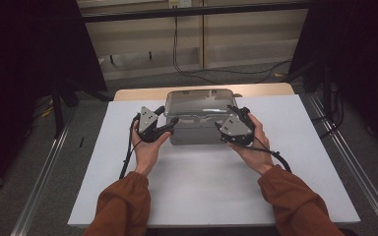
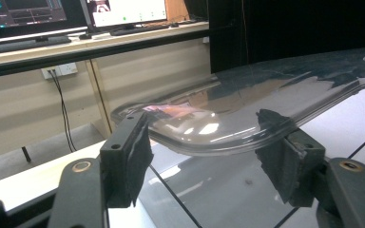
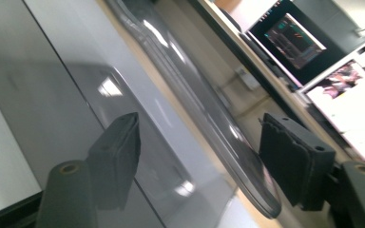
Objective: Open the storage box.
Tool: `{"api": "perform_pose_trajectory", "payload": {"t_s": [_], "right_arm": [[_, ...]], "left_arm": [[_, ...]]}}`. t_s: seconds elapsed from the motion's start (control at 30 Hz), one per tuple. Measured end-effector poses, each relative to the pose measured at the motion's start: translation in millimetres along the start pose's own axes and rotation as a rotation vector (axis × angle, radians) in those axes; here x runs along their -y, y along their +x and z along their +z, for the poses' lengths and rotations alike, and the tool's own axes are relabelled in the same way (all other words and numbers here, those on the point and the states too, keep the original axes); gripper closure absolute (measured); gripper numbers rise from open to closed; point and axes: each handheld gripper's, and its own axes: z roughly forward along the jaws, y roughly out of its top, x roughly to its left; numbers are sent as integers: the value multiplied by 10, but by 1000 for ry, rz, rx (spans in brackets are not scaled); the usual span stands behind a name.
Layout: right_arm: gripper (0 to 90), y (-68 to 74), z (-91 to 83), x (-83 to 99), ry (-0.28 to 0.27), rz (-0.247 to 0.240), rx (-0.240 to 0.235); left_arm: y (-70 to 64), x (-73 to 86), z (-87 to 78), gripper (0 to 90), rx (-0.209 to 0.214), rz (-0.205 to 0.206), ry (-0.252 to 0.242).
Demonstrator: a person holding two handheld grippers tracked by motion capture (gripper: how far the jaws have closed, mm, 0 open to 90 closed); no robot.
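Tabletop: white surface under both grippers, running well past them on every side
Box: grey plastic storage box standing on the tabletop between the two grippers, its near wall facing the person
Lid: clear, glossy lid lying on top of the box, its lip overhanging the walls just ahead of each gripper
Left gripper: held at the box's left near corner; in the left gripper view its jaws stand wide apart with the rounded lid corner between them, nothing clamped, pads not seen touching the lip
Right gripper: held at the box's right near corner; in the right gripper view its jaws also stand wide apart, the lid edge running between them, not gripped
Step, as I judge it: both grippers lined up on the lid lip, ready to close and lift the lid
Risk: the lip is thin, smooth and curved, so a shallow bite could slide off it
Risk: if one gripper closes or lifts before the other, the lid could tilt, jam on the box, or drag the whole box across the tabletop
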Motion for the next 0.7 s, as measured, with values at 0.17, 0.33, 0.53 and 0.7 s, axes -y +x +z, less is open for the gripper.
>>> {"api": "perform_pose_trajectory", "payload": {"t_s": [0.17, 0.33, 0.53, 0.7], "right_arm": [[262, -85, 12, 69, -25, 118, -21], [168, -155, 61, 152, 5, 189, -33], [70, -268, 99, 244, 12, 280, -29], [203, -330, 102, 253, -28, 299, -43]], "left_arm": [[13, 7, 12, 373, 1, -11, -4], [17, -6, 17, 376, 2, -10, -5], [27, -17, 23, 379, 6, -30, -9], [45, -3, 44, 384, 7, -37, -4]]}}
